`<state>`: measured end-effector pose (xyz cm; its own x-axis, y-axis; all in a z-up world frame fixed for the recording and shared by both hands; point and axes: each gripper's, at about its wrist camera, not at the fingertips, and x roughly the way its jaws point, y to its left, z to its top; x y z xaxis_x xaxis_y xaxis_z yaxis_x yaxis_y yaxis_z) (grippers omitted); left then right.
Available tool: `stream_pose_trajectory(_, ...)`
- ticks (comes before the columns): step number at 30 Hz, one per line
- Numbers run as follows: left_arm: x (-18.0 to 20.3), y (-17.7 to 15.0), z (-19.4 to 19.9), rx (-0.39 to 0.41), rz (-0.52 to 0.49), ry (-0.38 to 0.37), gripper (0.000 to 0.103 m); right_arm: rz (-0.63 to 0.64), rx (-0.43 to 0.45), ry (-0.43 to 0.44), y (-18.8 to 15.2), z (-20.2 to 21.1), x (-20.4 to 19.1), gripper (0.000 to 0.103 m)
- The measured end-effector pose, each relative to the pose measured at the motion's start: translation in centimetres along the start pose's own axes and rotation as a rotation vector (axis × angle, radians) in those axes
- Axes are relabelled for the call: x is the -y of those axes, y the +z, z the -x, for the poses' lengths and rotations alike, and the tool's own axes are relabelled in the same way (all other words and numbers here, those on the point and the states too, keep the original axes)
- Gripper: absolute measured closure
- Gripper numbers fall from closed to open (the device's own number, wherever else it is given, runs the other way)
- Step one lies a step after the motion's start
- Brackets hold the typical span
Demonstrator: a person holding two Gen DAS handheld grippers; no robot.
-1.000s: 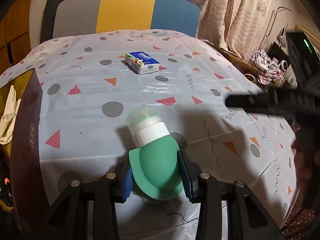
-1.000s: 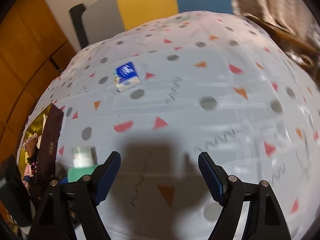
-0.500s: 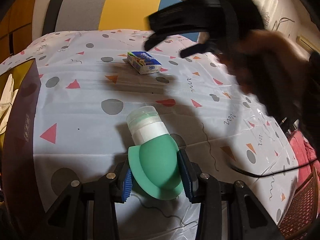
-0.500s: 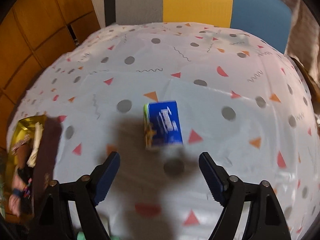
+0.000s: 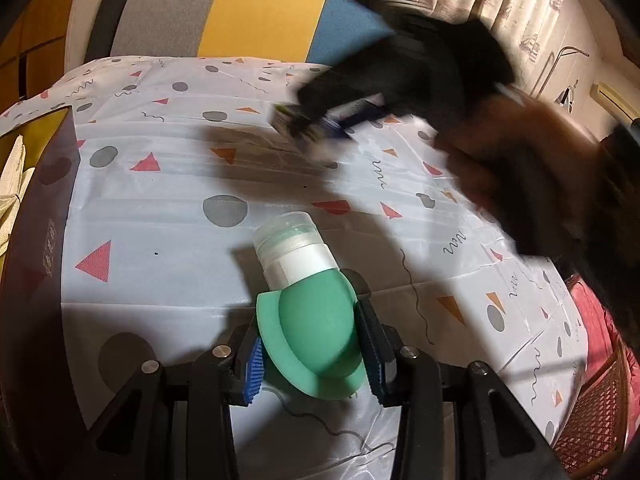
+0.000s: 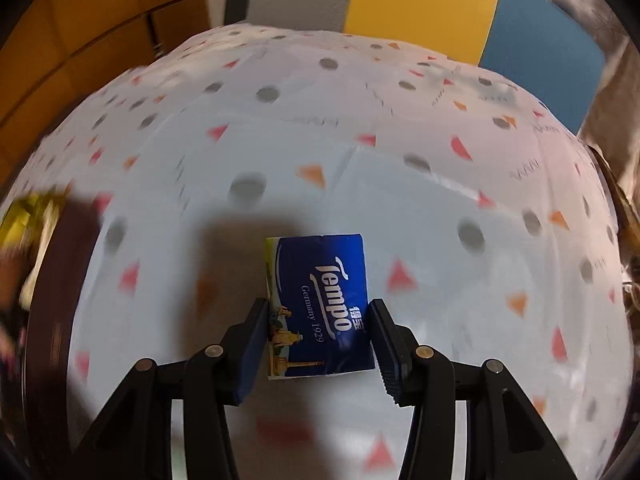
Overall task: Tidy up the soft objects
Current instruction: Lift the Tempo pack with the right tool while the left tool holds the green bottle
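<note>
So the left gripper (image 5: pixel 316 344) has its jaws clamped on a squishy green bottle (image 5: pixel 308 300), pale cap pointing away, right at the near edge of the table (image 5: pixel 168 216) with the dotted white cover. The right gripper (image 6: pixel 318 336) is down over the blue tissue pack (image 6: pixel 320 304) at the far middle of the table; its jaws have just been closing and now sit against both long sides of the pack. From the left camera that gripper is a dark blur, so I can't really tell if the pack is lifted at all. A dark box (image 5: pixel 36 264) with a yellow lining sits at the left edge, and a grey, yellow and blue chair (image 5: pixel 240 16) is behind the table.
</note>
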<state>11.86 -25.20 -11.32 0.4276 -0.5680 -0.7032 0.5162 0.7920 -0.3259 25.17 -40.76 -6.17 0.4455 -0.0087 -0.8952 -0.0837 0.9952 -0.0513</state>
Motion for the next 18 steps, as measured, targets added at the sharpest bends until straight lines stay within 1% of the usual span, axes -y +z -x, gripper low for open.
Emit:
stream_pose_trajectory(3, 0.0, 0.0, 0.0, 0.001, 0.000, 0.001, 0.062, -0.028, -0.045, -0.013, -5.5, 2.1, 0.7, 0.052)
stream_pose_trajectory(4, 0.0, 0.0, 0.0, 0.002, -0.002, 0.004, 0.062, -0.041, -0.053, -0.018, -6.7, 2.4, 1.0, 0.052)
stream_pose_trajectory(6, 0.1, 0.0, 0.1, 0.001, -0.001, 0.005, 0.062, -0.110, -0.071, -0.043, -10.3, 3.3, 2.1, 0.052)
stream_pose_trajectory(8, 0.3, 0.0, 0.1, 0.000, -0.004, 0.014, 0.062, -0.172, -0.064, -0.040, -12.8, 3.7, 2.8, 0.052)
stream_pose_trajectory(9, 0.4, -0.1, 0.1, 0.001, -0.010, 0.021, 0.062, -0.182, -0.033, -0.041, -13.6, 4.1, 2.9, 0.052)
stream_pose_trajectory(11, 0.8, -0.1, 0.2, 0.001, -0.025, 0.040, 0.062, -0.219, -0.011, -0.041, -14.4, 4.3, 3.1, 0.052)
stream_pose_trajectory(15, 1.7, 0.1, 0.4, -0.005, -0.068, 0.082, 0.064, -0.232, 0.025, -0.052, -14.7, 3.8, 3.0, 0.052)
stream_pose_trajectory(18, 1.8, 0.0, 0.6, -0.013, -0.073, 0.099, 0.064, -0.235, 0.070, -0.037, -15.7, 4.0, 3.0, 0.051)
